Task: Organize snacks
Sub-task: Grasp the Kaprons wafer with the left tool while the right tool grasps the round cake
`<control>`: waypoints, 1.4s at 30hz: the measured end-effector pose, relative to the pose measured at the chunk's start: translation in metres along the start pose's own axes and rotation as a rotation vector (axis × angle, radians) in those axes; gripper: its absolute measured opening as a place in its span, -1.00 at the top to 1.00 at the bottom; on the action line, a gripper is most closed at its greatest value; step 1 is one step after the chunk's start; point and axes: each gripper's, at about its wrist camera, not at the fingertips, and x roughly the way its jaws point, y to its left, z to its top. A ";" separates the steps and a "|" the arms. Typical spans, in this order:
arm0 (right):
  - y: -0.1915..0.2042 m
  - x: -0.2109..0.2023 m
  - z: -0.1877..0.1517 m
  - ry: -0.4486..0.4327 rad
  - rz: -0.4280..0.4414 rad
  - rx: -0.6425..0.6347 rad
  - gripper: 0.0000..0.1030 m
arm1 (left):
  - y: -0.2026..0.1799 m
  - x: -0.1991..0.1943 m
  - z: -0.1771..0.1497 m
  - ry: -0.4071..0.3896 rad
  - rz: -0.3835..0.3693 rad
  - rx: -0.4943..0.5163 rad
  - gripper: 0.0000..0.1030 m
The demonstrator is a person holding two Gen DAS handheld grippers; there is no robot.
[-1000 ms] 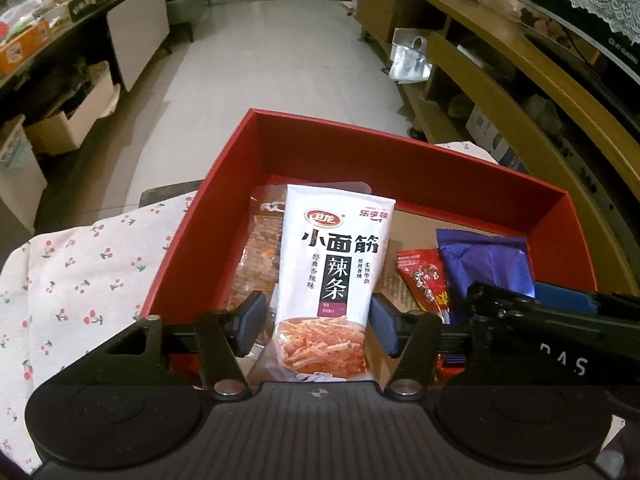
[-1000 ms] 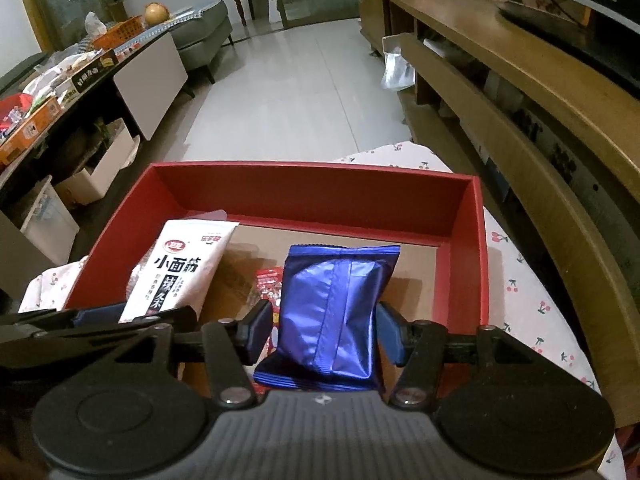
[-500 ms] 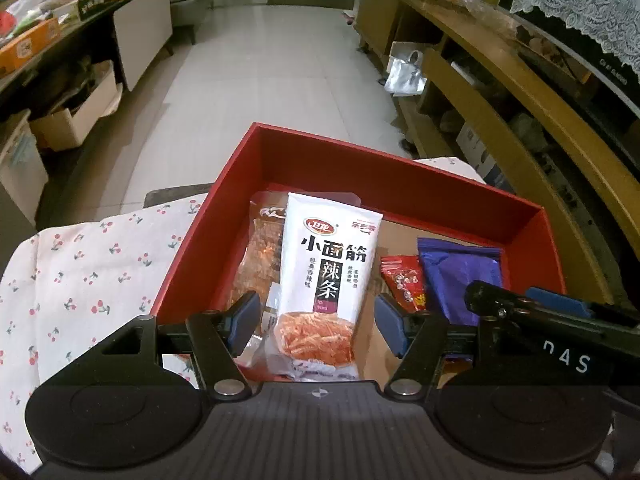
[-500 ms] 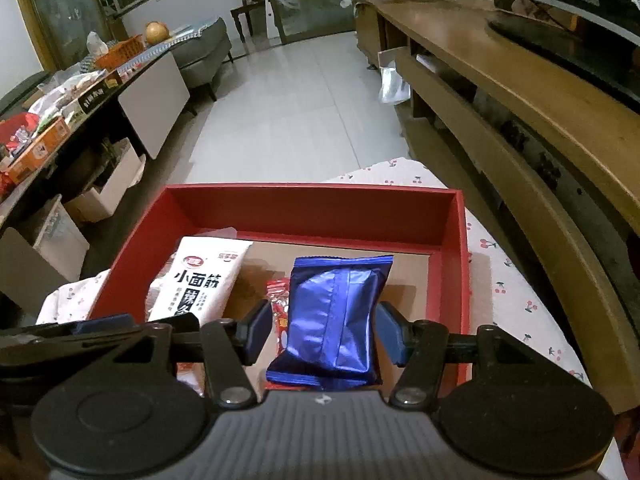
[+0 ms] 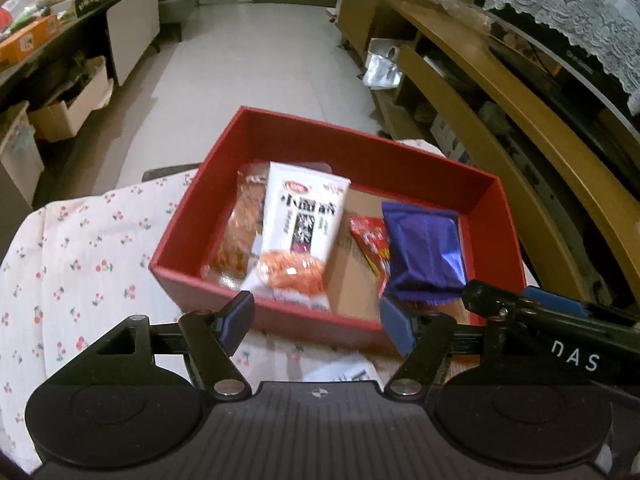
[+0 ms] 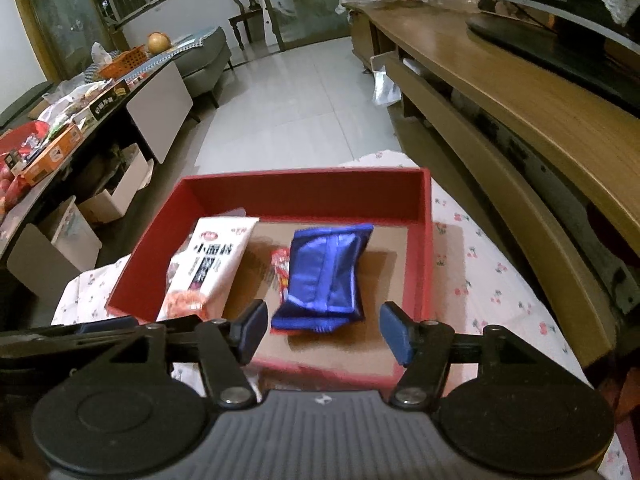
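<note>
A red box (image 5: 340,148) (image 6: 425,240) sits on a cherry-print cloth (image 5: 80,248). Inside lie a white spicy-strip packet (image 5: 300,220) (image 6: 212,264) on top of a clear orange snack bag (image 5: 240,232), a small red packet (image 5: 370,240) (image 6: 280,264) and a blue foil packet (image 5: 424,252) (image 6: 324,276). My left gripper (image 5: 318,320) is open and empty, just before the box's near wall. My right gripper (image 6: 324,330) is open and empty, near the box's front edge; the blue packet lies in the box beyond it.
A wooden TV bench (image 6: 520,92) runs along the right. A dark table with clutter (image 6: 60,128) and cardboard boxes (image 5: 68,108) stand on the left. Tiled floor (image 5: 260,60) lies beyond the box. The right gripper's body (image 5: 560,320) shows at the left view's lower right.
Both grippers have pulled back and up from the box with jaws wider. The white packet and the blue packet, earlier between the fingers, now lie released in the box.
</note>
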 end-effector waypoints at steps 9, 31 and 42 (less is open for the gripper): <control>-0.009 -0.013 -0.025 0.050 -0.010 0.031 -0.32 | -0.007 -0.001 -0.024 0.046 -0.019 0.012 -0.48; -0.032 -0.011 -0.047 0.132 -0.069 0.049 -0.34 | -0.014 0.031 -0.050 0.151 -0.043 -0.057 -0.53; -0.035 -0.007 -0.044 0.141 -0.066 0.041 -0.34 | -0.020 0.054 -0.055 0.134 -0.009 -0.103 -0.67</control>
